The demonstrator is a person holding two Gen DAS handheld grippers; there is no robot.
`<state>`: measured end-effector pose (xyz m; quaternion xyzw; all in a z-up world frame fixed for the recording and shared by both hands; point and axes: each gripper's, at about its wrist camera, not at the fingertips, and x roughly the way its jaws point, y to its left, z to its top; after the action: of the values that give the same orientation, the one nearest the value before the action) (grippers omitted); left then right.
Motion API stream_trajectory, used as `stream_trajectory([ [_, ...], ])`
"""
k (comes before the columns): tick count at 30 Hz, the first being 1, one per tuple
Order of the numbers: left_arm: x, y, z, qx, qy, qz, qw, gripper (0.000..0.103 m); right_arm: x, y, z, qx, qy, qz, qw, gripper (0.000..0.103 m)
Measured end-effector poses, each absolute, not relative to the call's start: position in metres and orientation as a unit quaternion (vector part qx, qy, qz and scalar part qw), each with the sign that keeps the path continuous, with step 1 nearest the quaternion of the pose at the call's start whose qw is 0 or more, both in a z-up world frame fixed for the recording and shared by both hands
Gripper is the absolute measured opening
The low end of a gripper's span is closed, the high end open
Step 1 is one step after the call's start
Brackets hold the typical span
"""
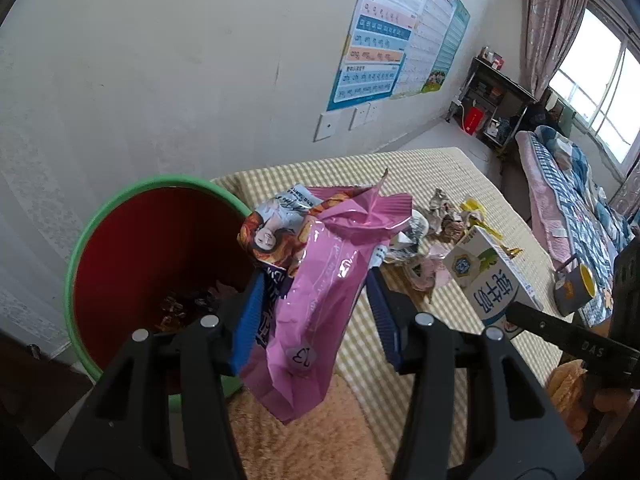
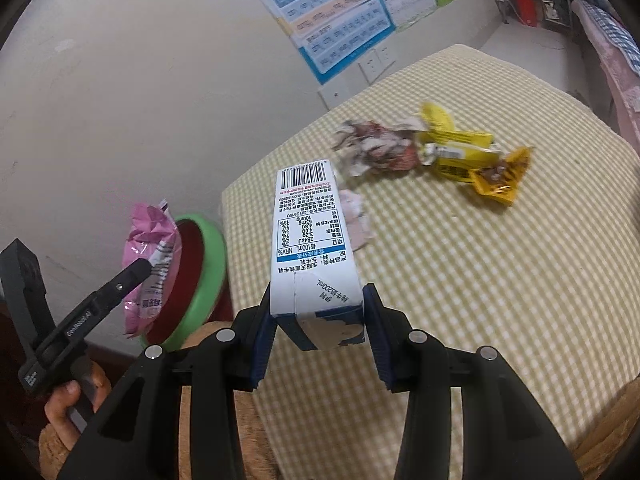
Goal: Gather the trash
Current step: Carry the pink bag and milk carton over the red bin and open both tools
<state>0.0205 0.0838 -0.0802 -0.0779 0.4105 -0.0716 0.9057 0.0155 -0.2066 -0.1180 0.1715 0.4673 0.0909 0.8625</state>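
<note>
- A pink snack bag (image 1: 316, 292) is clamped between the blue pads of the left claw (image 1: 316, 280), with its crumpled top standing up past the fingertips and its lower end hanging below them.
- A second printed wrapper (image 1: 272, 232) is seen pressed against the pink snack bag on its left side, at the rim of the bin.
- The bin (image 1: 104, 232), red inside with a green rim, is seen just left of the left claw; dark scraps are lying at its bottom.
- In the right wrist view the bag is held right at the bin's rim, beside the counter's edge.
- A white and blue milk carton (image 2: 312, 248) is clamped by the right claw (image 2: 318, 316) near its folded end, with the barcode end pointing away and raised above the counter (image 2: 500, 280).
- The counter is covered with a yellow checked cloth.
- Crumpled paper wrappers (image 2: 376, 148) and yellow candy wrappers (image 2: 468, 156) are left lying on the cloth, touching one another, well beyond the carton.
- A small pink scrap (image 2: 360, 220) is seen on the cloth just beside the carton's right edge.
- A hand (image 2: 72, 404) is seen gripping the handle of the left claw.
- Posters (image 1: 384, 28) are fixed to the wall behind the counter.
</note>
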Motion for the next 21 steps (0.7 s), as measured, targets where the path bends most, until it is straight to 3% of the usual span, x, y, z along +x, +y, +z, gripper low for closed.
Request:
stream_trajectory([
  [21,0.025,0.178,-0.106,-0.137,0.427,0.038,0.893,0.049,0.057,-0.1,-0.109,0.129,0.487,0.183,0.844,0.041],
])
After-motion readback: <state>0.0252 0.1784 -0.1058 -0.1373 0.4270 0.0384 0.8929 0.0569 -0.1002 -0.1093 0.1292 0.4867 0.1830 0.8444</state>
